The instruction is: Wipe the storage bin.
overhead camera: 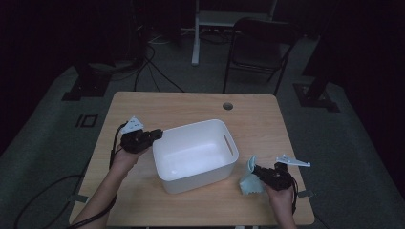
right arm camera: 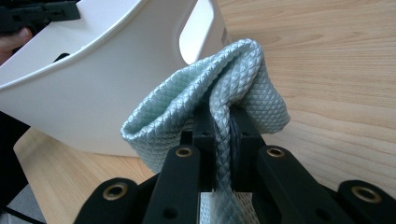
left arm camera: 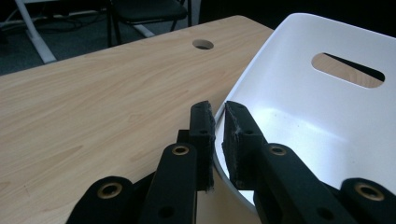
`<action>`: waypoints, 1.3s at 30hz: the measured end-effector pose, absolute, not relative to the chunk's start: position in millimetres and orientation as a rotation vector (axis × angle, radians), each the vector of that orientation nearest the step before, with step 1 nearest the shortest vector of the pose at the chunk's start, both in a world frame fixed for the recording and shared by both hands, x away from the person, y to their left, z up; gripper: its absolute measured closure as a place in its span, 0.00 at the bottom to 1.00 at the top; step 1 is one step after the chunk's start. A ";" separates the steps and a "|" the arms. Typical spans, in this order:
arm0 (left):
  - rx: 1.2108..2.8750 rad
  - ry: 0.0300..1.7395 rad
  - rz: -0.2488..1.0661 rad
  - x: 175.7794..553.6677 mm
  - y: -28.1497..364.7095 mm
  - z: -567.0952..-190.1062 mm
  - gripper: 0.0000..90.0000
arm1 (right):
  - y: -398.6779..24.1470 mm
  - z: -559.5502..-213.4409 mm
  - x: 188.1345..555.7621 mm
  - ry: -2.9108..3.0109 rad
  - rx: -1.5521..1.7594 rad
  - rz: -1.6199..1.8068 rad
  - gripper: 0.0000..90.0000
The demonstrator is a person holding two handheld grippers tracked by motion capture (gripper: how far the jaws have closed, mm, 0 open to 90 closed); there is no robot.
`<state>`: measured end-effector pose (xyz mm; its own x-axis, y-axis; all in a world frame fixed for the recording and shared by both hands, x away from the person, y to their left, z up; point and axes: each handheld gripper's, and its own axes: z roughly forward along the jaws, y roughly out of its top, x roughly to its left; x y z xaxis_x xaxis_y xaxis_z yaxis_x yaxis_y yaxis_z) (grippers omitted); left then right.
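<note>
- The left gripper (overhead camera: pixel 154 136) is seen at the left of the wooden table (overhead camera: pixel 143 107), held in the person's left hand (overhead camera: pixel 125 157) just beside the left wall of the white tub (overhead camera: pixel 196 155).
- In the left gripper view, its jaws are drawn almost together across the rim of the tub (left arm camera: pixel 280 60): one pad lies outside the wall, the other inside it, and the thin plastic edge is pinched between them.
- No earlier picture is supplied, so only the finished grip on the rim is recorded here.
- The right gripper (overhead camera: pixel 255 170) is seen at the near right of the table, held in the person's right hand (overhead camera: pixel 281 198), just beside the right wall of the tub.
- In the right gripper view, its jaws are closed nearly flat on a fold of pale green cloth (right arm camera: pixel 219 88); the quilted fabric is bunched above the pads and hangs down between them.
- In the high view, the cloth (overhead camera: pixel 250 180) is shown partly lifted at the gripper and partly lying on the tabletop, outside the tub and close to its near right corner.
- The tub stands upright at the middle of the table; a slot handle (left arm camera: pixel 348 70) is cut in its right wall.
- A round cable hole (overhead camera: pixel 228 106) is seen in the far part of the tabletop, well apart from both grippers.
</note>
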<state>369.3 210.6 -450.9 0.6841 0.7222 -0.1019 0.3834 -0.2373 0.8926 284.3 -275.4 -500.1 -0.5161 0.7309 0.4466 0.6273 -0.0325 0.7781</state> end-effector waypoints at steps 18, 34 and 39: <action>1.838 0.855 0.328 382.3 204.0 -449.5 0.89 | -276.3 -500.3 283.7 2.115 1.492 1.603 0.93; 1.814 0.962 0.460 347.7 195.9 -449.4 0.96 | -274.1 -500.9 285.2 2.122 1.491 1.596 0.93; 1.771 0.962 0.456 341.6 195.7 -453.3 0.95 | -272.9 -499.6 287.4 2.124 1.481 1.595 0.93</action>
<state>341.6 195.7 -453.3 0.6084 0.7829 -0.1302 0.3945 -0.1561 0.9055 287.4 -272.9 -499.6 -0.5217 0.7314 0.4392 0.6257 -0.0220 0.7797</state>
